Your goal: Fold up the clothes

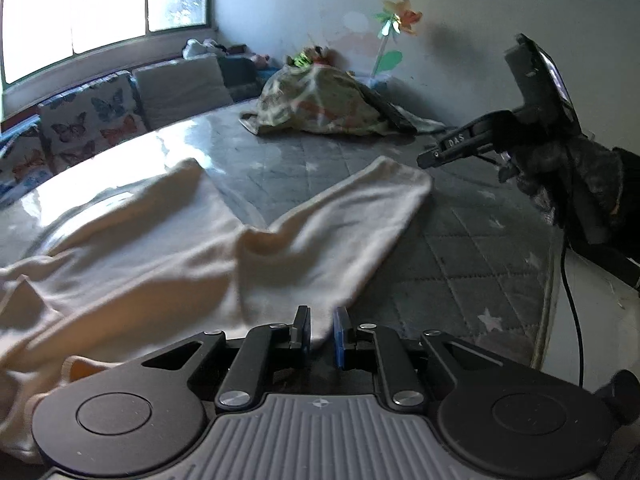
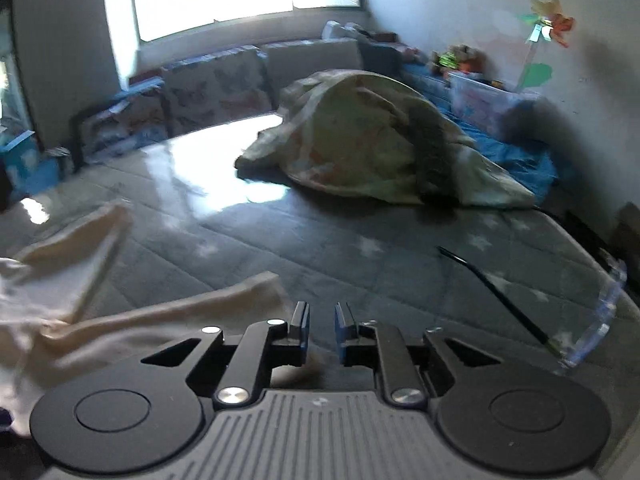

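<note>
Where a grey quilted mattress point(image 1: 440, 240) printed with pale stars fills the room, a cream garment point(image 1: 168, 248) lies spread and rumpled across its near left part, two long limbs of cloth reaching away toward the window point(image 1: 104, 4).

The left gripper point(image 1: 322, 330) sits low over the garment's near edge. Its two blue-padded fingers stand slightly apart, and a fold of the cream cloth lies in the gap between them; whether they pinch it cannot be told.

The right gripper point(image 2: 322, 330) hovers above bare mattress just right of the garment, its fingers parted with nothing between them. In the left wrist view the same tool appears at the far right, held in a dark gloved hand point(image 1: 568, 172); small pale lettering on its arm seems to read "DAS".

Farther back, a floral blanket point(image 2: 372, 140) is heaped on the mattress. Behind it, against the wall, stands a clear plastic bin point(image 2: 488, 100); its contents are too blurred to make out. A paper flower point(image 1: 400, 18) is stuck to the wall. Butterfly-print cushions point(image 1: 88, 124) line the sill side. A black cable point(image 2: 496, 292) trails over the mattress's right edge.
</note>
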Action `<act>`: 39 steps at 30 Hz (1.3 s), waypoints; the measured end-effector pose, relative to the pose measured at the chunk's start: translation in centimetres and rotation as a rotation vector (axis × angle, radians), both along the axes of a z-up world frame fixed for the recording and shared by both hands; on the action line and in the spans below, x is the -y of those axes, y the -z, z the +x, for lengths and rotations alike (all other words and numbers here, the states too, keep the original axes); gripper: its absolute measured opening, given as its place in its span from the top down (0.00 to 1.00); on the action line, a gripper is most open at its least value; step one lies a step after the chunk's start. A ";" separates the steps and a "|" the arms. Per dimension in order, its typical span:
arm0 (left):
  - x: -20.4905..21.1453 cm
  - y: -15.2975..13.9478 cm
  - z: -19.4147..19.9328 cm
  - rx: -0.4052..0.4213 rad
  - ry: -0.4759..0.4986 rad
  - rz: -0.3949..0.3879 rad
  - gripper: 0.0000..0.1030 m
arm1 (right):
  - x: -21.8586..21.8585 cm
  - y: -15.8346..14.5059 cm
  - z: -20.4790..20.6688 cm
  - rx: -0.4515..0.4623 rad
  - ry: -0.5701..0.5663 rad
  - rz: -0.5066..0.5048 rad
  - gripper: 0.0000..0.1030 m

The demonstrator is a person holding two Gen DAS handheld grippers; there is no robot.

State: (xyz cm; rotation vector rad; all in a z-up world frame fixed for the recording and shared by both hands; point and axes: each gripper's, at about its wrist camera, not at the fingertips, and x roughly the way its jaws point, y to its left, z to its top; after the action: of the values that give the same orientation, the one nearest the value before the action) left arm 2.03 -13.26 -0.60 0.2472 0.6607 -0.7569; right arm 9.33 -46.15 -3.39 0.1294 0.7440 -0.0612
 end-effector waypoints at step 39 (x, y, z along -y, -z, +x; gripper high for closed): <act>-9.7 2.1 9.2 0.093 -0.365 0.203 0.83 | -3.3 2.1 2.7 0.001 -0.128 -0.058 0.36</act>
State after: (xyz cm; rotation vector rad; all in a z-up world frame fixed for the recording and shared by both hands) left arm 11.24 -3.61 -2.72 0.3346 0.6713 -0.3263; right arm 12.03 -42.88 -5.44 0.0258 0.7478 0.0392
